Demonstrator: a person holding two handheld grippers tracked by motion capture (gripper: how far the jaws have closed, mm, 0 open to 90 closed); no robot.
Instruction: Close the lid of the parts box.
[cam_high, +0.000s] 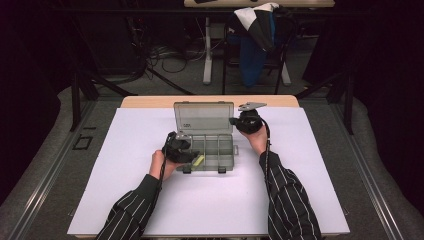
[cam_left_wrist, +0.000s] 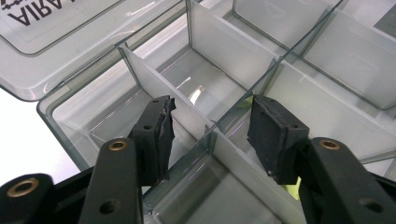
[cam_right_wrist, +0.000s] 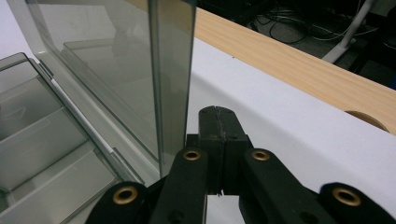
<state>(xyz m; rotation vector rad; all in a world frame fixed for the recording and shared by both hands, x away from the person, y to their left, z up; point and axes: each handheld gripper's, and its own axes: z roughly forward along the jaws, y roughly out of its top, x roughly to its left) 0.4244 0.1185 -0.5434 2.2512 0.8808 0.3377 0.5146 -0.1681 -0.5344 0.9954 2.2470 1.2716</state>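
A clear plastic compartment box (cam_high: 227, 152) stands mid-table with its lid (cam_high: 203, 117) raised upright. A small yellow item (cam_high: 199, 160) lies in a front left compartment. My left gripper (cam_high: 182, 149) hovers over the box's left front. In the left gripper view its jaws (cam_left_wrist: 212, 105) stand open astride a white divider (cam_left_wrist: 154, 81), and the pads touch nothing. A yellow-green sliver (cam_left_wrist: 293, 190) peeks out behind the right jaw. My right gripper (cam_high: 233, 121) sits at the lid's right edge. It is shut (cam_right_wrist: 218, 112) with nothing between the pads, close beside the lid's edge (cam_right_wrist: 173, 70).
A white sheet (cam_high: 210, 205) covers the table, and the wooden edge (cam_right_wrist: 299, 65) shows at the back. Behind the table stand a chair with a blue and white jacket (cam_high: 255, 40), table legs and floor cables. Striped sleeves come in from the bottom.
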